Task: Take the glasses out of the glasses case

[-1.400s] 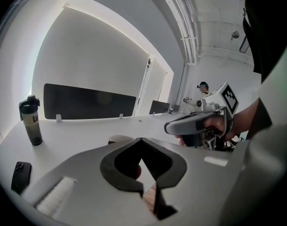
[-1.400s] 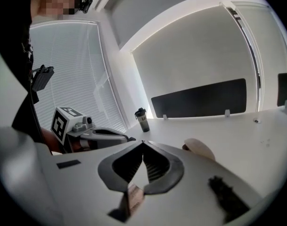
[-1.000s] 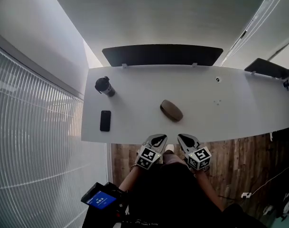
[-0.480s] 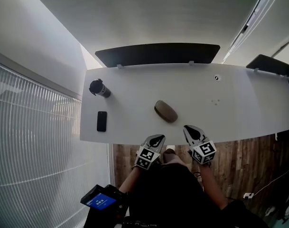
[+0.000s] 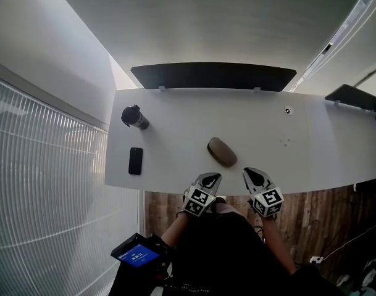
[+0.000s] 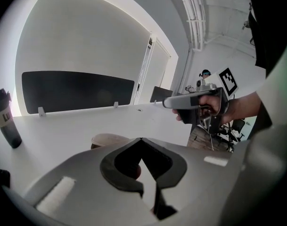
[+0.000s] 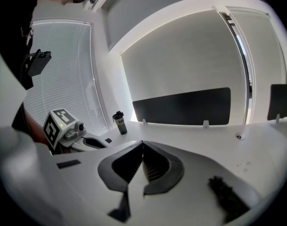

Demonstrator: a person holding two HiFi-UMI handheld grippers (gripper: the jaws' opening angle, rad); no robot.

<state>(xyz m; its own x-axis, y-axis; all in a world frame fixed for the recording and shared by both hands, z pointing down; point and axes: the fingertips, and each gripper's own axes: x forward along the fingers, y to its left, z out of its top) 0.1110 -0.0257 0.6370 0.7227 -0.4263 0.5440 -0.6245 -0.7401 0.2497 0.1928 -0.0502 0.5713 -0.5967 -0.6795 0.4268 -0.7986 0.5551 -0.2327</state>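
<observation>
A brown glasses case [image 5: 221, 152] lies on the white table [image 5: 336, 140], near the front edge. It appears to be closed, though it is small in the head view. The left gripper [image 5: 210, 178] hangs over the table's front edge just short of the case and apart from it. Its jaws are clenched tip to tip with nothing between them, and in the left gripper view the case's rounded top shows just behind the jaw tips. The right gripper [image 5: 252, 173] is beside it, to the right of the case, with its jaws likewise pressed together and empty. Farther left on the table stands a dark bottle [image 5: 134, 116], and a black phone [image 5: 136, 161] lies nearer the front. A dark panel [image 5: 212, 76] runs along the far edge.
</observation>
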